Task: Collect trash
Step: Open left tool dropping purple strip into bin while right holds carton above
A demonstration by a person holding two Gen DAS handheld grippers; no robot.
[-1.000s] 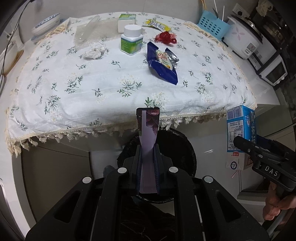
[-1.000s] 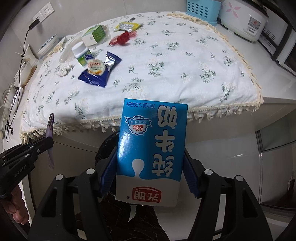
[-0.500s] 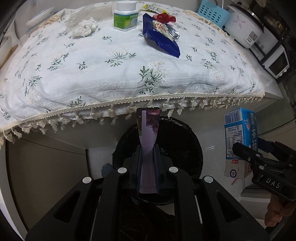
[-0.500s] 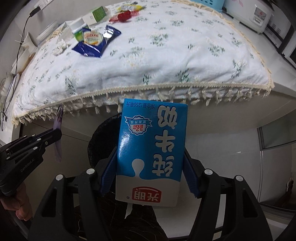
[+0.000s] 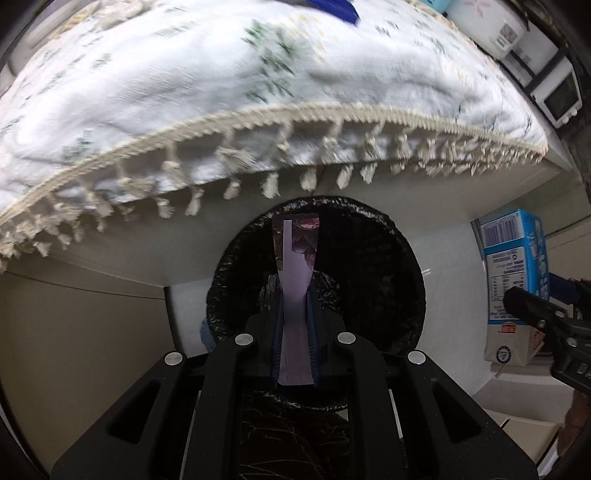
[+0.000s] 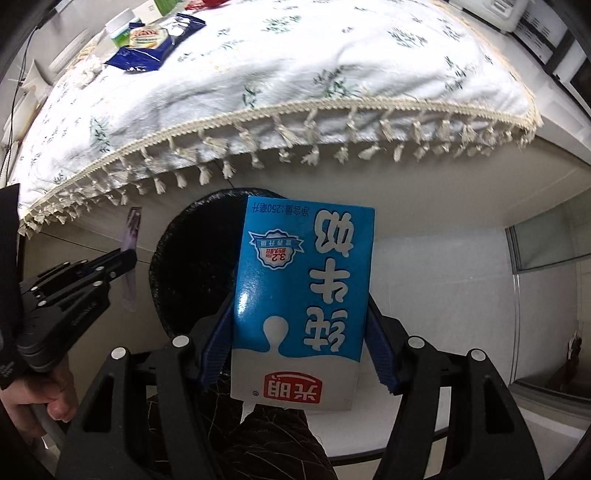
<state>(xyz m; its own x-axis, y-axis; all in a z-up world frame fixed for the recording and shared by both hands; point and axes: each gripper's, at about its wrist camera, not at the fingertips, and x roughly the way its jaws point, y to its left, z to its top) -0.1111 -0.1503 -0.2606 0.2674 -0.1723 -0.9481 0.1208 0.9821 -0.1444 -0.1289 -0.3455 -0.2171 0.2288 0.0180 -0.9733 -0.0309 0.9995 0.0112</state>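
Note:
My left gripper is shut on a thin purple wrapper, which sticks out straight over the mouth of a round bin lined with a black bag. My right gripper is shut on a blue and white milk carton, upside down, above the right part of the bin. In the left wrist view the carton and the right gripper show at the right edge. The right wrist view shows the left gripper with the wrapper at the left.
The bin stands on the floor below the fringed edge of a table with a white flowered cloth. On the cloth lie a blue snack bag, a white bottle and other litter. Appliances stand at the far right.
Both grippers have sunk from above the tabletop to below its fringed edge, closer to the bin. The wrapper and the carton stay gripped as before.

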